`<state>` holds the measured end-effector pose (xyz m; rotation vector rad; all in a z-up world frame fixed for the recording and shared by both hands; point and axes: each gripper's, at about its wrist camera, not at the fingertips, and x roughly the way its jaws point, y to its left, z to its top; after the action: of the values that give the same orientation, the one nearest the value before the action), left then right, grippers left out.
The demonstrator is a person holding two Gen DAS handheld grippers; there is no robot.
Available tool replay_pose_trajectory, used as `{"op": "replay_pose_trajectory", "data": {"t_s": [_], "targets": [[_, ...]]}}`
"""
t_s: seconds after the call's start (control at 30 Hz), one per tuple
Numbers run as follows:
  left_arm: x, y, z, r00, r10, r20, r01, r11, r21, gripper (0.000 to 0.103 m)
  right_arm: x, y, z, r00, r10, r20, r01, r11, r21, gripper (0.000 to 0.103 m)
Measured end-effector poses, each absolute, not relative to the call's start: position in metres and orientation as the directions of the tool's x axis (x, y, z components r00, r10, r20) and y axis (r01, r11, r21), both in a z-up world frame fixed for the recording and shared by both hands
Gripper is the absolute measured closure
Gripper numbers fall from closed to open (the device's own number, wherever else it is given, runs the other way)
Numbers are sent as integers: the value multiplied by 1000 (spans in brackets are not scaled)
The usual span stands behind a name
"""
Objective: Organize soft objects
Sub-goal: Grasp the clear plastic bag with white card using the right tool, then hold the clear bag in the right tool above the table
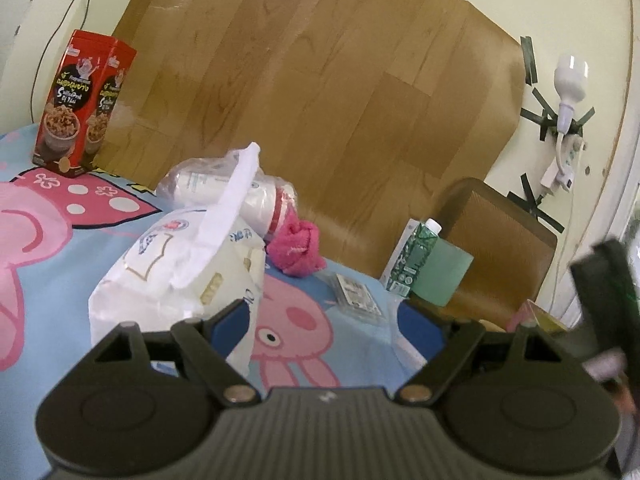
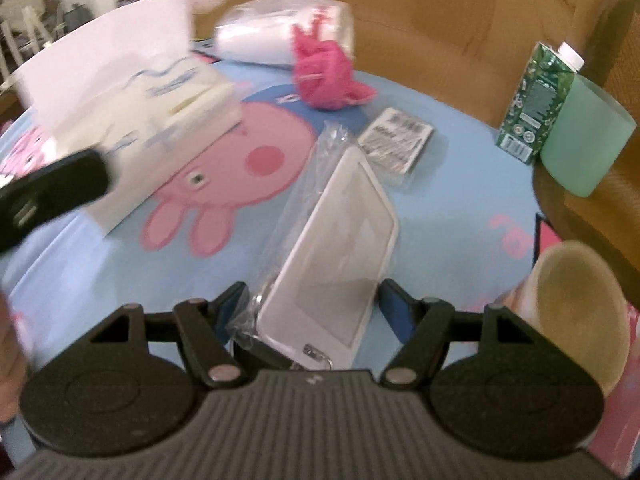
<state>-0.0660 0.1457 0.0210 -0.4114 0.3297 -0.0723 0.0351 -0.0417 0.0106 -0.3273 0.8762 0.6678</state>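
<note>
Nearest, a flat white pouch in a clear wrapper (image 2: 332,256) is seen gripped between the fingers of the right gripper (image 2: 314,312). The wrapper is pressed against the left pad and the white edge is met by the right one. The pouch stays sharp while the background smears, so it is judged to be carried. Its long axis runs straight away from the fingers, along their line, with the far end tilted up over the blue cartoon cloth on the counter (image 2: 460,216).

The fingers of the left gripper (image 1: 322,320) are spread apart with nothing between them. A white tissue pack (image 1: 172,280) lies just beyond and beside the left finger, so it is judged to be that hand's nearest soft thing.

Close on the right hand's outer side a beige cup (image 2: 576,312) stands, and it could be knocked by a sideways swing. Past the pouch's tip a small labelled packet (image 2: 396,140) lies flat. Further off a pink knitted cloth (image 2: 324,76) rests against a bag of wrapped bottles (image 1: 224,188). It lies ahead of both hands, nearer the middle line of the right. A green carton (image 2: 532,100) and a pale green tumbler (image 2: 588,140) touch each other at the far right edge. A red box (image 1: 76,104) stands upright at the far left, well apart from the rest.
</note>
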Motion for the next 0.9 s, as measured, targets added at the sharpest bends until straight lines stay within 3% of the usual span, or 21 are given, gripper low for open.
{"op": "replay_pose_trajectory", "data": {"t_s": [0.3,0.43,0.63,0.9], "targets": [[-63,138,20,930,-164,-328,31,927,-374,16,-32,-41,3,493,455,-741,-710,703,-40,27],[-64,136,19,927,-168,-334,37,930,-366,16,-43,-48,4,543,459,-703,-688,723,-60,20],[-63,136,20,925,-171,-339,40,932,-361,16,-64,-74,15,637,504,-583,-639,768,-33,14],[-63,133,19,921,-175,-347,46,936,-350,16,-69,-91,6,655,529,-539,-592,803,70,13]]}}
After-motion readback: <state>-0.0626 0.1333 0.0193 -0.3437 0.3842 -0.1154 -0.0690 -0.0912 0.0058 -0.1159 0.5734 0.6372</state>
